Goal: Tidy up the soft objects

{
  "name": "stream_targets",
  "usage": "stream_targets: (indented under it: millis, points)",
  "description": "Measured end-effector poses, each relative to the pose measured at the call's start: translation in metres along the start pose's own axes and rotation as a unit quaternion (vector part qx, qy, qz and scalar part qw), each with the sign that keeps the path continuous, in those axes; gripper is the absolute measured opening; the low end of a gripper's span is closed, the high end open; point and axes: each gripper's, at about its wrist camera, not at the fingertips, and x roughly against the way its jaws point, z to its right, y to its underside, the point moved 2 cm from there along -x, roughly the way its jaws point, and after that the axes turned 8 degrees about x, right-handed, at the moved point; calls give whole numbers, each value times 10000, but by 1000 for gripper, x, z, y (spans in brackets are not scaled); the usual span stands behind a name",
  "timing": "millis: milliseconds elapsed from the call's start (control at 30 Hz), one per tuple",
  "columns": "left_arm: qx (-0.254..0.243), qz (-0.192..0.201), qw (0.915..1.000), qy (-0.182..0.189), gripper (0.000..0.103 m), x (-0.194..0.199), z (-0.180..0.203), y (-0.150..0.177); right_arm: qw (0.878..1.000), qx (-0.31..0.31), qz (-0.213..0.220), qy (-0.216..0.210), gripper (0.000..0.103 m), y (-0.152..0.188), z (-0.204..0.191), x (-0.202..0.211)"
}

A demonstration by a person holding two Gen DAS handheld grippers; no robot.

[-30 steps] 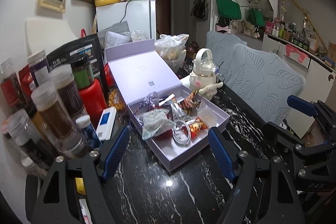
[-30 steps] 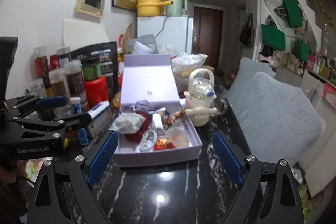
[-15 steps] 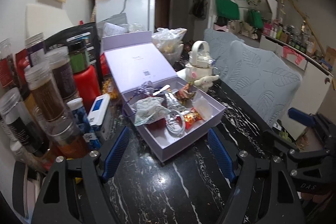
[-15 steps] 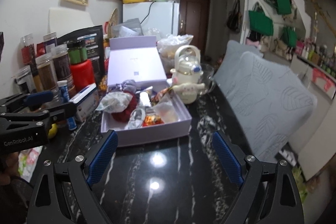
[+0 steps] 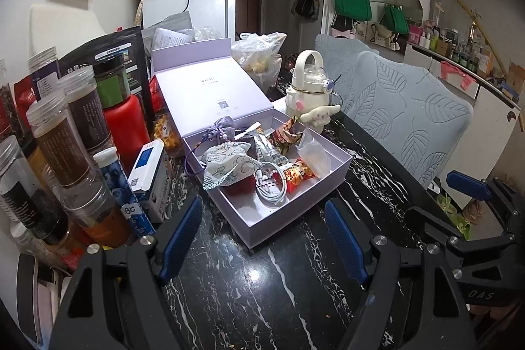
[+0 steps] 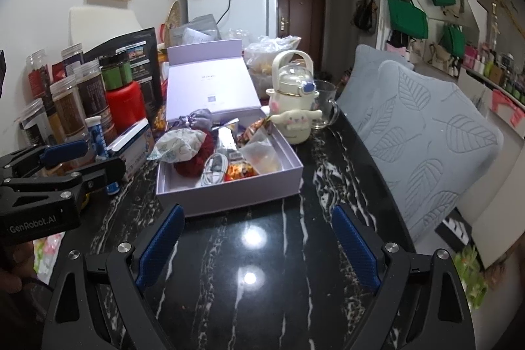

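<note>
Pouches sit heaped in the open box on the worktop; both the left hand-held gripper and the right hand-held gripper hover spread, empty, short of it. Sorting or finished, can't tell.

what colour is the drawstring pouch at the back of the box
Lilac-grey drawstring pouch; clearest in the left wrist view.
</note>
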Motion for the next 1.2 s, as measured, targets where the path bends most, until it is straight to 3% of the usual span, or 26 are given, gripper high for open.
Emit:
stream_targets:
  millis: [1200]
  points:
    - [-227,-7,9997,109,77,2,15,-6,9999,-23,-46,106,93,-3,8,-1]
